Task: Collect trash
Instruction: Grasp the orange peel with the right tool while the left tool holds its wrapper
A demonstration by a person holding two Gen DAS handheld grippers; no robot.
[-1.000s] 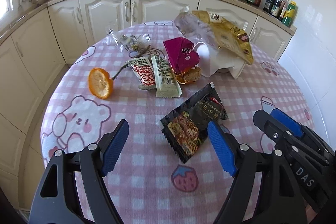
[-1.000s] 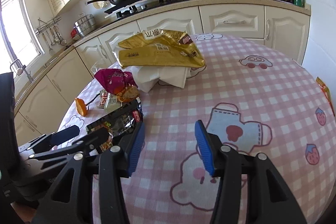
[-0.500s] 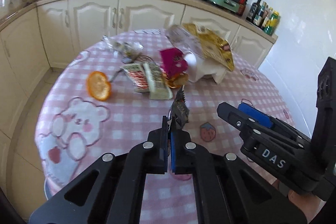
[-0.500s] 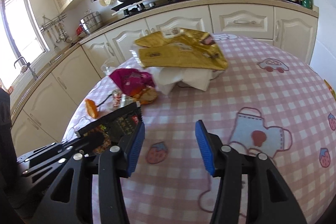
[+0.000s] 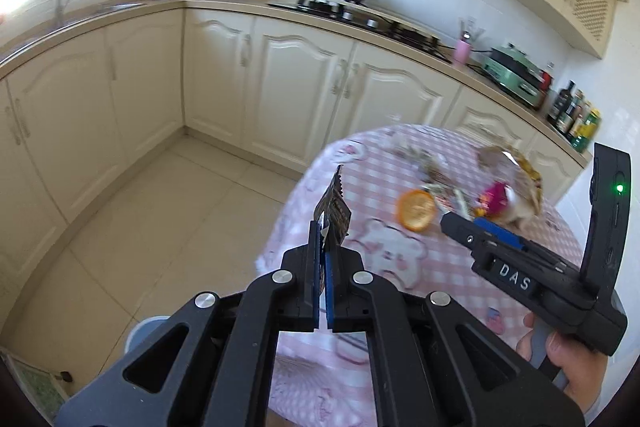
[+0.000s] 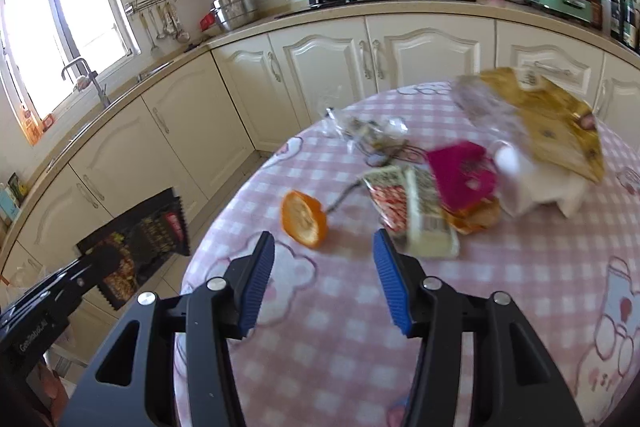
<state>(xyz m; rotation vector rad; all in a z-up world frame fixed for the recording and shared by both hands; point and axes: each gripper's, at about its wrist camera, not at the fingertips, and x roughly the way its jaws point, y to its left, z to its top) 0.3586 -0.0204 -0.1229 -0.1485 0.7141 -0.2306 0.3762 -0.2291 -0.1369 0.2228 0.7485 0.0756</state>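
Observation:
My left gripper [image 5: 323, 251] is shut on a black snack wrapper [image 5: 334, 209] and holds it in the air off the table's left edge, over the floor; the wrapper also shows in the right wrist view [image 6: 140, 247]. My right gripper [image 6: 322, 283] is open and empty, low over the pink checked tablecloth [image 6: 340, 347], just in front of an orange peel [image 6: 304, 219]. Behind the peel lie a red-and-white wrapper [image 6: 386, 201], a pale green wrapper [image 6: 428, 223], a magenta packet [image 6: 460, 175] and a gold bag [image 6: 556, 131] on white tissue.
A clear plastic wrapper [image 6: 368, 127] lies at the table's far side. Cream cabinets [image 5: 300, 99] and a counter with stove and pan run behind. Tiled floor [image 5: 140, 227] lies left of the table. A pale blue rim [image 5: 144, 327] shows below my left gripper.
My left gripper has swung left off the table with the black wrapper in it. My right gripper has moved left toward the orange peel and stays open.

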